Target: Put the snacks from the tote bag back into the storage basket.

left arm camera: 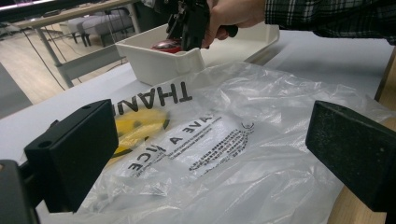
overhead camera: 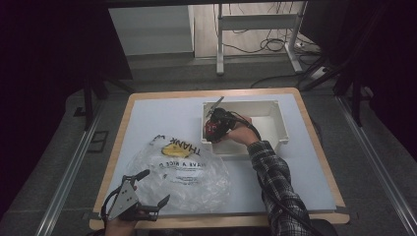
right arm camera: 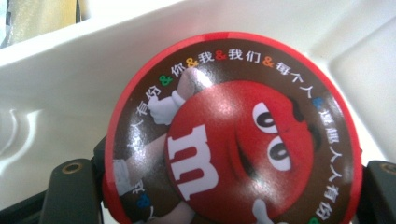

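My right gripper [overhead camera: 211, 131] reaches into the left end of a white bin [overhead camera: 281, 124] and is shut on a round red candy tin [overhead camera: 210, 128]. In the right gripper view the tin's lid [right arm camera: 233, 140], printed with a red cartoon face and a white "m", sits between the black jaws of that gripper [right arm camera: 229, 198] against the bin wall [right arm camera: 70, 79]. My left gripper [overhead camera: 155, 187] stands open at the table's front left edge. Its jaws [left arm camera: 212, 156] are spread wide over a clear plastic bag [left arm camera: 243, 140] with black print and a yellow smiley.
The plastic bag [overhead camera: 189, 172] lies flat on the grey mat between the bin and the front edge. A plaid sleeve [overhead camera: 275, 182] crosses the mat's right half. Metal desk legs and cables stand on the floor beyond the table.
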The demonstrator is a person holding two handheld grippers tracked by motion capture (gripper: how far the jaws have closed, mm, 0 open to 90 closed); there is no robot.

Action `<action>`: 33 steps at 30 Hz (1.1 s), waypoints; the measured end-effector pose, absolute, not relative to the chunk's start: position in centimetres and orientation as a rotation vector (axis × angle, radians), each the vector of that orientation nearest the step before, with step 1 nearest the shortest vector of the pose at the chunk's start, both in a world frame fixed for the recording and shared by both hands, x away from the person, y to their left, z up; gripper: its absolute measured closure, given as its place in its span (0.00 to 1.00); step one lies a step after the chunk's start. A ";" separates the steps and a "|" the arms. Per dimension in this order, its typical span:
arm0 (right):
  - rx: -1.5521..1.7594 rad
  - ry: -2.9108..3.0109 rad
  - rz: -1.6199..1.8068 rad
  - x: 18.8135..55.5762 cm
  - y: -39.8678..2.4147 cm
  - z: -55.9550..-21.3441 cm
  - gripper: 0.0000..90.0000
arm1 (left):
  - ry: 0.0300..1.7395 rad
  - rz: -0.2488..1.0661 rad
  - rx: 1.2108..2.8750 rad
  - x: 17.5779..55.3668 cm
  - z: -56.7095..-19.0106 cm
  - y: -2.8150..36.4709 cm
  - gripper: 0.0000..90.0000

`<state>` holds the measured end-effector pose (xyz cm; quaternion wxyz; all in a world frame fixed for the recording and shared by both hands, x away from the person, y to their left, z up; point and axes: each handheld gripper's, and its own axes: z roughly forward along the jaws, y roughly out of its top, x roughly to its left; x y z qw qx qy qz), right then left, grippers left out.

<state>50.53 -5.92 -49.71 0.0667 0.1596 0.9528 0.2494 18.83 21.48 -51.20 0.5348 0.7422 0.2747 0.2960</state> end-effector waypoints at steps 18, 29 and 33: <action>0.483 2.842 0.771 50.4 -6.2 -49.6 0.15 | 0.652 0.709 1.777 18.8 -51.2 21.5 0.03; 0.488 2.821 0.814 50.0 -6.6 -48.9 0.11 | 0.651 0.710 1.779 18.8 -51.2 21.4 0.03; 0.483 2.810 0.837 49.9 -6.8 -48.6 0.11 | 0.651 0.711 1.780 18.8 -51.2 21.4 0.03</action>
